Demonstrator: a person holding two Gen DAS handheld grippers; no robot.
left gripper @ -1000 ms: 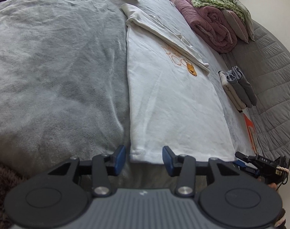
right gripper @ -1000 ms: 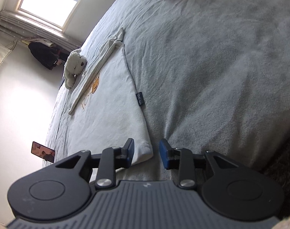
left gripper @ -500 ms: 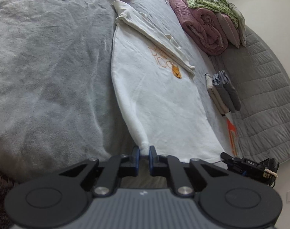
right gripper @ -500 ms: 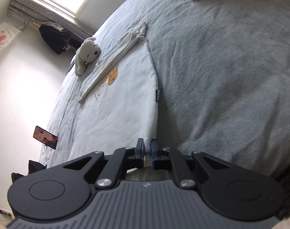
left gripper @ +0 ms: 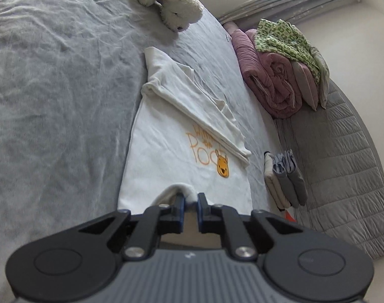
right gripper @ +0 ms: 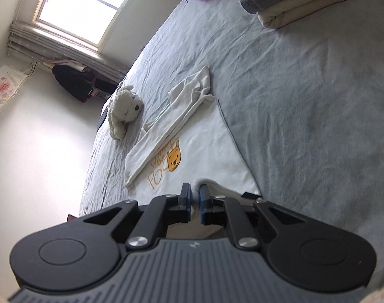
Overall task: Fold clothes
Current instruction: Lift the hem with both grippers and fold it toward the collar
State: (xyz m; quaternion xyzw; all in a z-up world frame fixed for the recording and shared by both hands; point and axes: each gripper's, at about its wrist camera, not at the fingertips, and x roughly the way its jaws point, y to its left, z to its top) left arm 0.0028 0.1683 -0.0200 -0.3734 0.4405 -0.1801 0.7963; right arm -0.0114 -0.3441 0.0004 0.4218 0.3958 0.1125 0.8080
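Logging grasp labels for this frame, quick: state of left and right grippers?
Left gripper: closed, pinching the hem of the white shirt.
Right gripper: closed, pinching the same shirt's hem.

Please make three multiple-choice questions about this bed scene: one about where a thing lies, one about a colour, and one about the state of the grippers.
1. Where does the plush toy lie?
A. On the grey bed cover, beyond the shirt
B. On the pink quilt
C. On the folded stack

2. What colour is the bear face print on the white shirt?
A. Blue
B. Orange-yellow
C. Green

3. What state are the left gripper and the right gripper in?
A. Both open, holding nothing
B. Only the left one grips
C. Each shut on the shirt's hem

Answers: 1 A, the toy rests on the grey bed cover past the shirt's far end. 2 B, the print is orange-yellow. 3 C, white cloth is pinched between both pairs of fingers.
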